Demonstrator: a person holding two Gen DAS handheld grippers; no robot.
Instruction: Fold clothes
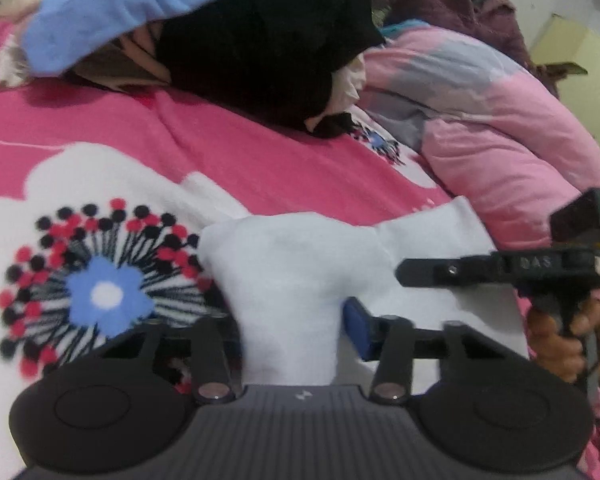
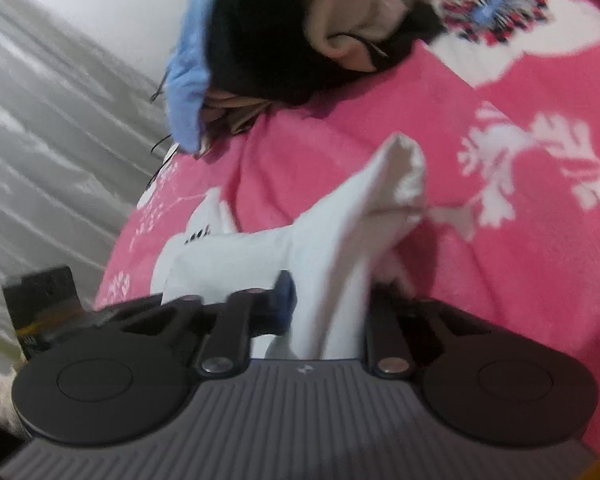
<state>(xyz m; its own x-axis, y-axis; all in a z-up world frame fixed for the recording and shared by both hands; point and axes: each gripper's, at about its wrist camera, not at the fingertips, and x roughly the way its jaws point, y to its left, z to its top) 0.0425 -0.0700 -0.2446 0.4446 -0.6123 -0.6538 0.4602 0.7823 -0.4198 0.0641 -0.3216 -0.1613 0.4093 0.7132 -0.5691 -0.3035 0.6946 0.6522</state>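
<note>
Left gripper (image 1: 292, 332) clamped on white garment (image 1: 300, 264), right gripper (image 2: 324, 312) pinching the same cloth, pink flowered blanket (image 1: 260, 160) beneath, heaped clothes (image 1: 260, 40) well ahead of both

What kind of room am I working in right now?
Most likely a bedroom, with the work done on a bed: a pink floral blanket covers the surface, a pink quilt is bunched beside it, and a pile of clothes waits behind the white garment in both grippers.
</note>
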